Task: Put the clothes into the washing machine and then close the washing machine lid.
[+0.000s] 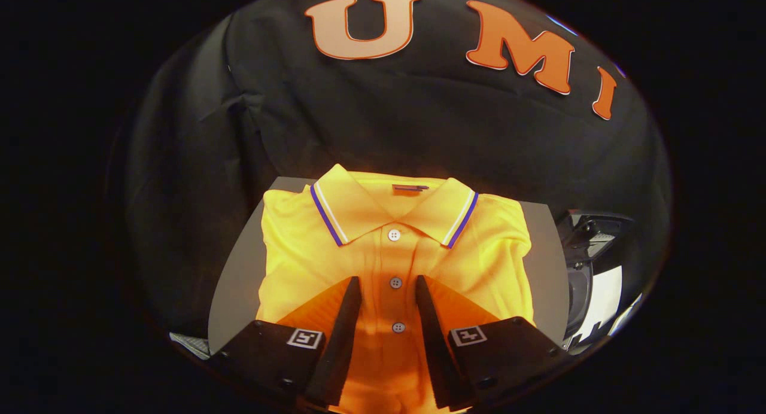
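The table (236, 294) carries a folded yellow shirt (395, 246), collar at the far end, button line running straight away from the gripper (389, 282). The washer (589, 270) sits off to the right. Fingers are spread apart, empty, straddling that button line right over the shirt's near half.

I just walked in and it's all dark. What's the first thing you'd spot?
A bright yellow polo shirt lies folded on a grey board, collar away from the tool. The tool's fingers are open, over the shirt's button strip. Off to the right, past the board, sits a shiny white-and-black machine.
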Action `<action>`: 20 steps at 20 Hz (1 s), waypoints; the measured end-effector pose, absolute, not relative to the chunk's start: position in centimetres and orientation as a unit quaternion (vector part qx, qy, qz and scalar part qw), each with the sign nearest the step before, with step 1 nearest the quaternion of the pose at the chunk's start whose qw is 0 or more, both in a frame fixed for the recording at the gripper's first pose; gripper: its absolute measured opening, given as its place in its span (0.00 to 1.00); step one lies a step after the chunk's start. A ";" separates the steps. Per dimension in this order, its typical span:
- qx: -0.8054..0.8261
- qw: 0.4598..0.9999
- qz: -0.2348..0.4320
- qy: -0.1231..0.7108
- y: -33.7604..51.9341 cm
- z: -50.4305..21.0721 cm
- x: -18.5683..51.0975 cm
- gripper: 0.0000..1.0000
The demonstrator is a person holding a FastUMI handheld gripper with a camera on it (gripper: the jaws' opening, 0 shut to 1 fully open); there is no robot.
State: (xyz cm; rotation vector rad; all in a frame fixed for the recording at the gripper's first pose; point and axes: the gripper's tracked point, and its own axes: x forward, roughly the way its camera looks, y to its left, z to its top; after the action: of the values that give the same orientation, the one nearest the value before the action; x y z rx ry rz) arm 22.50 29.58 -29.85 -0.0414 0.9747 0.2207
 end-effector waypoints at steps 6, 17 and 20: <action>-0.016 0.880 0.088 0.467 29.5 -29.7 22.4 0.23; -0.001 0.899 0.096 0.428 28.7 -27.2 22.0 0.08; 0.025 0.904 0.120 0.409 28.0 -25.8 22.0 0.08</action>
State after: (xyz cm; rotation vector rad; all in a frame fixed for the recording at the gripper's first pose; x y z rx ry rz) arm 21.97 28.05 -25.78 0.0518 0.8441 0.2483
